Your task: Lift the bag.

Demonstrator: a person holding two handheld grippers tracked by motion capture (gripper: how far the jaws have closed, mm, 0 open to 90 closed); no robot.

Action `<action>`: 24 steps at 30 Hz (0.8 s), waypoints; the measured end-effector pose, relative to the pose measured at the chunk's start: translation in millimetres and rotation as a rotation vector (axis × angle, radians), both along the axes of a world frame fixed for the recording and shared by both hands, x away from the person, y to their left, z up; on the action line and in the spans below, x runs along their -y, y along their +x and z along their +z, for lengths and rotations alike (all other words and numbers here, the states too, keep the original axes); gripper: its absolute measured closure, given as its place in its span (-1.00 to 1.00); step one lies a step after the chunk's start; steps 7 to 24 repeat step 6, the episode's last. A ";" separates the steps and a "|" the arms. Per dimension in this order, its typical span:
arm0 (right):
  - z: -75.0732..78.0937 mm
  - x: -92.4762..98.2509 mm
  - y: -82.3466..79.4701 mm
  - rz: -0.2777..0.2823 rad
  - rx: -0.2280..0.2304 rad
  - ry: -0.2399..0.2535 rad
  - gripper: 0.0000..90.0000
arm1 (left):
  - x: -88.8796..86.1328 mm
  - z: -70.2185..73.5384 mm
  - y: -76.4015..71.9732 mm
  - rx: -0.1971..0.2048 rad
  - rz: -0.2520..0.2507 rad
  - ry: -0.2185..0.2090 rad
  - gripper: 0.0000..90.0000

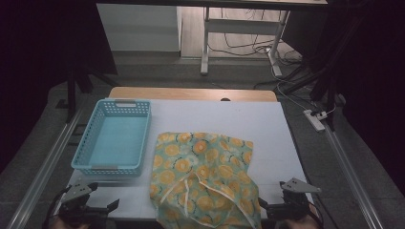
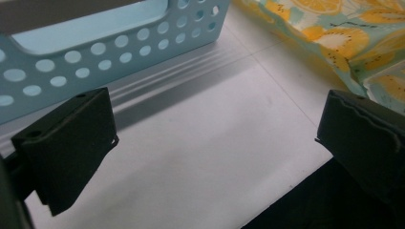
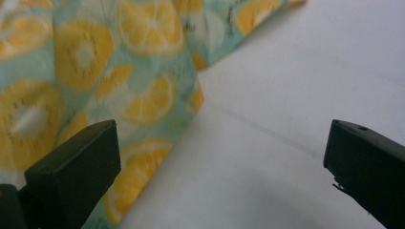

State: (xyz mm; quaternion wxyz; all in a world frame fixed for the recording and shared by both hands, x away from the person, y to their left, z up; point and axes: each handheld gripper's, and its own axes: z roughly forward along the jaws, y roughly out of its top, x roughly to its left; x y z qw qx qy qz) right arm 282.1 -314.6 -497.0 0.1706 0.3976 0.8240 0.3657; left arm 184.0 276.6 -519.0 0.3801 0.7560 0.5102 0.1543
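**Fruit-print cloth not yet handled**

Left tool near desk front edge, jaws wide, empty, just before blue basket. Cloth rumpled mid-desk, right of basket, untouched. Right tool beside cloth's edge, wide, empty. Judged: all work ahead.

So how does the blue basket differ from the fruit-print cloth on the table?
The basket is plain light blue; the cloth is green with yellow fruit slices. The basket is a rigid box with perforated walls, standing upright and empty; the cloth lies flat and rumpled, with white cords across it. The basket sits at the left, the cloth at the centre, its near edge over the table's front edge. Both rest on the white table, untouched.
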 end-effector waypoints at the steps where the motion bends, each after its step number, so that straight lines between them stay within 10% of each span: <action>1: 0.5 0.0 -0.9 -0.004 0.010 0.001 -1.00 | -0.2 -0.3 0.6 -0.007 0.000 0.000 -1.00; 24: -0.8 -2.0 -0.4 0.009 0.000 -0.020 -1.00 | -0.5 -0.9 3.1 -0.028 0.004 -0.011 -1.00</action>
